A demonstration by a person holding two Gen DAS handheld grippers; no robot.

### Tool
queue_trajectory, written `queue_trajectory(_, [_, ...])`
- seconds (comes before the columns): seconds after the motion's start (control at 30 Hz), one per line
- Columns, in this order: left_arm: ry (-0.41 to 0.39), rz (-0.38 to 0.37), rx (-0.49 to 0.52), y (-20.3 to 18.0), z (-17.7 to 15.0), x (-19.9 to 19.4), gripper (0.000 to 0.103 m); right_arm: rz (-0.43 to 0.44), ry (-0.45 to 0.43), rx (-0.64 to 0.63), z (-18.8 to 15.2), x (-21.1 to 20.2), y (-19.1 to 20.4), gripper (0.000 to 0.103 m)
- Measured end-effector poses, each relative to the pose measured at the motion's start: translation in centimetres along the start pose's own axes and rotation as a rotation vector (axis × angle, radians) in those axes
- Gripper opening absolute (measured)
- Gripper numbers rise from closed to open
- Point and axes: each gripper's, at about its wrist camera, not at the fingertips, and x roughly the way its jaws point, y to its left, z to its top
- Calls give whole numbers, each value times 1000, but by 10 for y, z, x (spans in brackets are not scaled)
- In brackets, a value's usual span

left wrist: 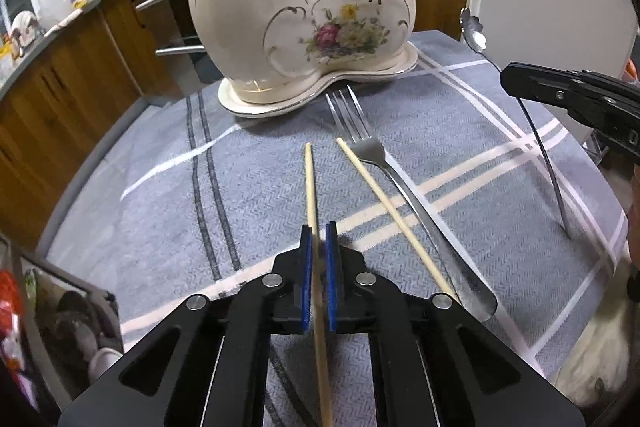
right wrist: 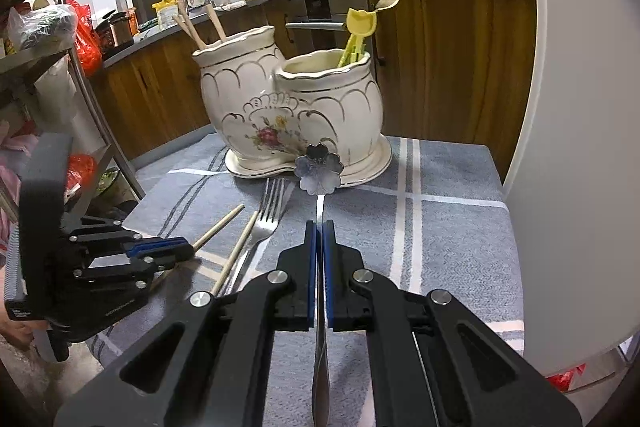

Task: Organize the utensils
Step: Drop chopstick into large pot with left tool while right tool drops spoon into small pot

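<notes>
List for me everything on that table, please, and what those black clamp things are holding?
Holder: one, cream china with flowers, two pots, far end of the cloth.
Cloth: one, grey with white and dark stripes, covering the table.
Chopsticks: two loose, pale wood; one in the left clamp, one lying on the cloth.
Fork: one, silver, lying beside the loose chopstick.
Spoon: one, silver, flower-shaped end, in the right clamp.
Left gripper: black, blue pads, shut on a chopstick.
Right gripper: black, blue pads, shut on the spoon.
</notes>
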Motion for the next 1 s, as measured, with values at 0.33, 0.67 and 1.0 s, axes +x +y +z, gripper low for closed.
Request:
queue_trajectory(0.33, [-16, 8, -5, 7, 6, 12, 5, 2, -112, -16, 4, -16, 6, 3])
queue_trajectory(0.67, [-246, -114, -11, 26, 0, -42, 5, -46, -401, -42, 17, -54, 11, 3])
queue_trajectory(1.0, [-526, -145, 19, 33, 53, -96, 5, -55, -601, -48, 84, -55, 17, 3])
